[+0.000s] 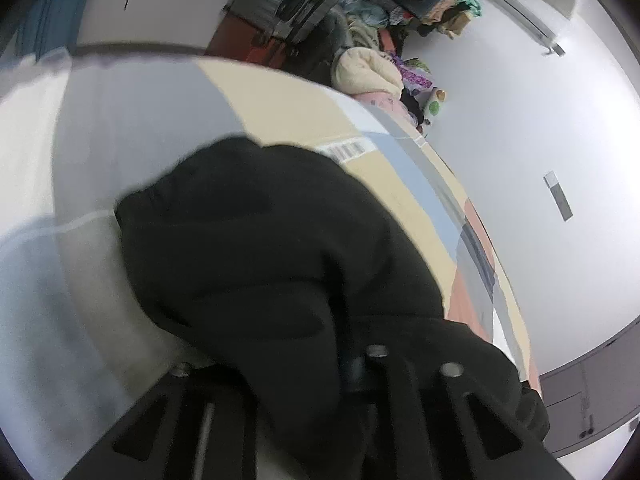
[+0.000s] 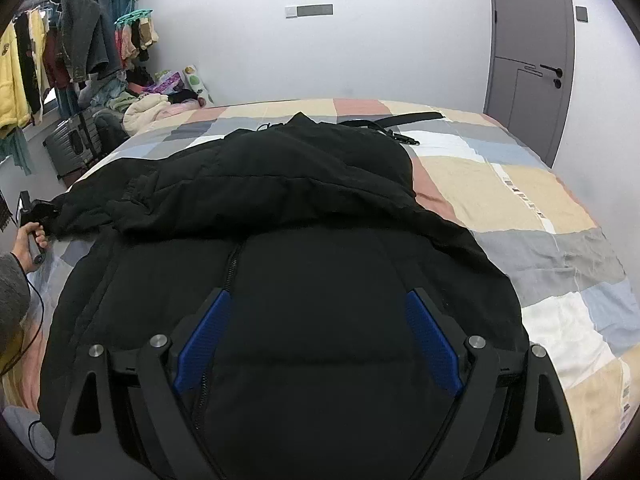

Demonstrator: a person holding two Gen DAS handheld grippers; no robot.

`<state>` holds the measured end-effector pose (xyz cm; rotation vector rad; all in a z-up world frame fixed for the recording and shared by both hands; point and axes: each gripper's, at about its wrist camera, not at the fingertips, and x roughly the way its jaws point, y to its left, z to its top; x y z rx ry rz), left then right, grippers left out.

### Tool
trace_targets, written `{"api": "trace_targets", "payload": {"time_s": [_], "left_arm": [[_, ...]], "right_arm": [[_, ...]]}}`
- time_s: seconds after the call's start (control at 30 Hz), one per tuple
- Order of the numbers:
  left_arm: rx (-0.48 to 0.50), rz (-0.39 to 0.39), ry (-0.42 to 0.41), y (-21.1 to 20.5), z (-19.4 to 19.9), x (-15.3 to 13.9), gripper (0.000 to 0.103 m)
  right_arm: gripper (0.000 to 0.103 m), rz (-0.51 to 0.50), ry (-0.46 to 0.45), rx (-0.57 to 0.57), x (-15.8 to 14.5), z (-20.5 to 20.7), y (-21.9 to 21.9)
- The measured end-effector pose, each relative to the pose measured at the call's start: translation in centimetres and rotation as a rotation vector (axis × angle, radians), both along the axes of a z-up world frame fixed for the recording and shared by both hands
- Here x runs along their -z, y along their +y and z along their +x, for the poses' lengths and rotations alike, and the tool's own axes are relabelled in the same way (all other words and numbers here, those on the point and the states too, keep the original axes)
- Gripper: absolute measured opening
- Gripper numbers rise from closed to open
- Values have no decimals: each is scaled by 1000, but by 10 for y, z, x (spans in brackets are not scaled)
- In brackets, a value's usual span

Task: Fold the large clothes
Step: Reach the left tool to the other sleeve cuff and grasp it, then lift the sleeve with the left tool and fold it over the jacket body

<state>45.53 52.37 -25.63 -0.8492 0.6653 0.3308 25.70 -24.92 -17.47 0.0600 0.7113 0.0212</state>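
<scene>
The right gripper is held spread above the black jacket on the bed; the left gripper is clamped on its sleeve, judged ready to be folded across.

Patchwork bedspread, grey door, hanging clothes, grey suitcase, white wall

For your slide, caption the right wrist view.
Open right claw hovers over black padded jacket spread on patchwork bed.
</scene>
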Motion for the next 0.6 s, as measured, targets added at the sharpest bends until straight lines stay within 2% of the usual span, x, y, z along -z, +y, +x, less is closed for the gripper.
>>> {"api": "trace_targets", "payload": {"time_s": [0.17, 0.3, 0.37, 0.6], "left_arm": [[-27, 116, 32, -9, -10, -43, 7], [-20, 201, -11, -31, -25, -102, 5], [1, 278, -29, -50, -33, -138, 5], [54, 402, -66, -108, -54, -227, 5]], "right_arm": [[89, 7, -17, -12, -5, -7, -3], [89, 27, -32, -26, -10, -13, -6], [89, 41, -41, -35, -13, -18, -10], [89, 40, -102, -75, -25, -35, -15]]}}
